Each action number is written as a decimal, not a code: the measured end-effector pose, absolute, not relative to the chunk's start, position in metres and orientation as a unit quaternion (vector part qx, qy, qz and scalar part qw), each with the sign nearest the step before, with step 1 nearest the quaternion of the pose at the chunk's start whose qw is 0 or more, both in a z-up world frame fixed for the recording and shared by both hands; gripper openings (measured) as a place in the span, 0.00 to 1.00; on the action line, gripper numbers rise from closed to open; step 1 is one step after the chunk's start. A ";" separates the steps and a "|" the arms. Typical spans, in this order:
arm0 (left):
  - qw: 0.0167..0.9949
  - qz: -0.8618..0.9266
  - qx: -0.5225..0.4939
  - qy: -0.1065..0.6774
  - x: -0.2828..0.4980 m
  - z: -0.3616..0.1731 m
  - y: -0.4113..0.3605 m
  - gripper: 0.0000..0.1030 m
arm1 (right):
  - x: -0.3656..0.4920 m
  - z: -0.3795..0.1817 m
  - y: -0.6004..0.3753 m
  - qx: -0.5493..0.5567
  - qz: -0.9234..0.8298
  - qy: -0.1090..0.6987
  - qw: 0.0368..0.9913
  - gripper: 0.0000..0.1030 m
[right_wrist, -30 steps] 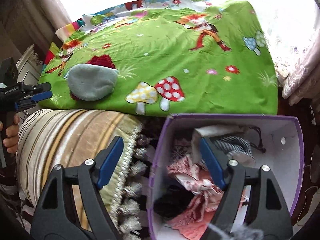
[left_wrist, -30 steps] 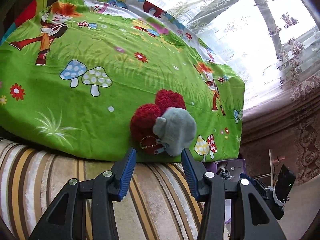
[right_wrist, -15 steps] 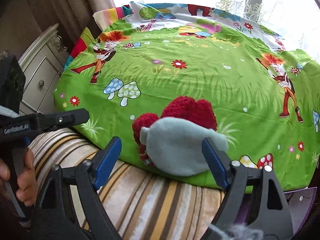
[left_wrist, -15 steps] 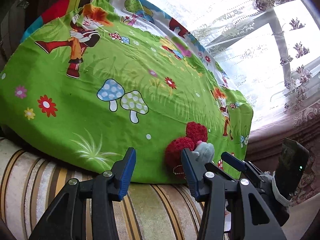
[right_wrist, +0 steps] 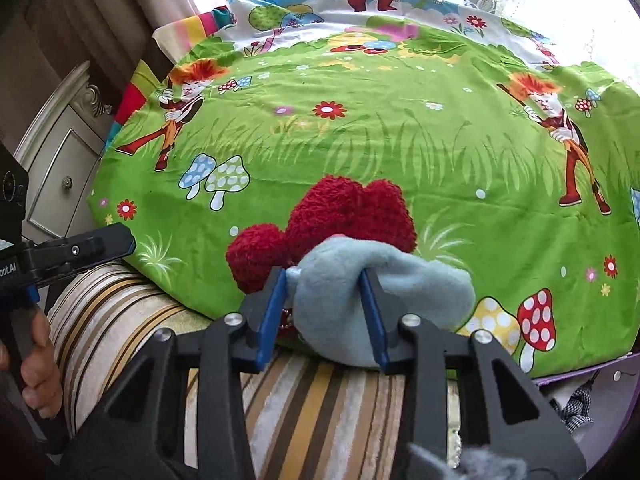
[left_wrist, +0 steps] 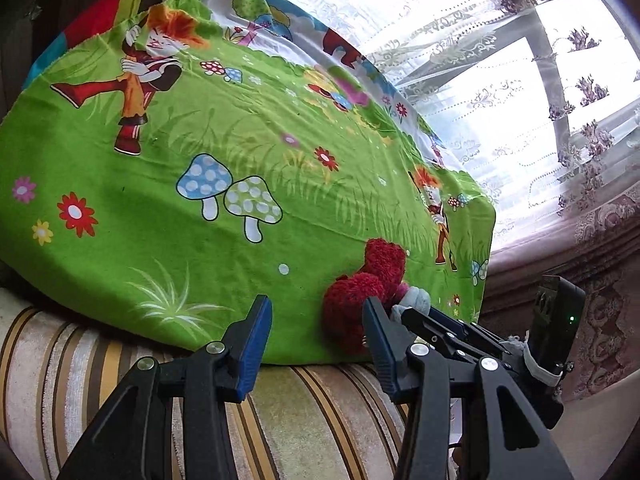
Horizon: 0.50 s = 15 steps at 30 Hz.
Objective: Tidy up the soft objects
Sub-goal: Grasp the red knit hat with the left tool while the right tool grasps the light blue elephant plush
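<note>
A: What has changed?
B: My right gripper [right_wrist: 325, 312] has just closed on the grey plush [right_wrist: 384, 280], at six o'clock on the green sheet [right_wrist: 400, 140]. Next comes lifting. Left gripper [left_wrist: 316, 336] stays half-open, empty.

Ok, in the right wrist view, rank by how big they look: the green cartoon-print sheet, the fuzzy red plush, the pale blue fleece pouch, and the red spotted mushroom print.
1. Green cartoon-print sheet
2-3. Fuzzy red plush and pale blue fleece pouch: similar, overlapping, unranked
4. Red spotted mushroom print
</note>
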<state>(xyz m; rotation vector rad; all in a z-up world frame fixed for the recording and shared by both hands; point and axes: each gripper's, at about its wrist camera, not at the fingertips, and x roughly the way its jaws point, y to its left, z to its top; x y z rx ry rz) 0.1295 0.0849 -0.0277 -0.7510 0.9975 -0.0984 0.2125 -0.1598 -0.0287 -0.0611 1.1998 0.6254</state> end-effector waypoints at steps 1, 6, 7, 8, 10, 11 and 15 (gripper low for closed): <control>0.810 -0.049 -0.347 0.470 0.132 -0.028 0.081 0.47 | 0.212 -0.028 -0.169 -0.022 0.287 0.556 0.780 0.39; 0.799 -0.074 -0.341 0.490 0.148 -0.034 0.062 0.51 | 0.208 -0.025 -0.217 0.015 0.273 0.558 0.784 0.38; 0.794 -0.081 -0.344 0.495 0.153 -0.038 0.059 0.52 | 0.208 -0.025 -0.226 0.021 0.269 0.558 0.784 0.38; 0.787 -0.082 -0.348 0.503 0.157 -0.042 0.057 0.52 | 0.208 -0.025 -0.235 0.028 0.265 0.559 0.785 0.38; 0.778 -0.084 -0.359 0.508 0.166 -0.049 0.055 0.52 | 0.207 -0.025 -0.254 0.039 0.257 0.558 0.788 0.38; 0.775 -0.091 -0.366 0.508 0.171 -0.052 0.055 0.52 | 0.206 -0.026 -0.263 0.044 0.253 0.558 0.789 0.38; 0.761 -0.081 -0.395 0.508 0.193 -0.064 0.064 0.52 | 0.204 -0.033 -0.295 0.063 0.240 0.563 0.788 0.35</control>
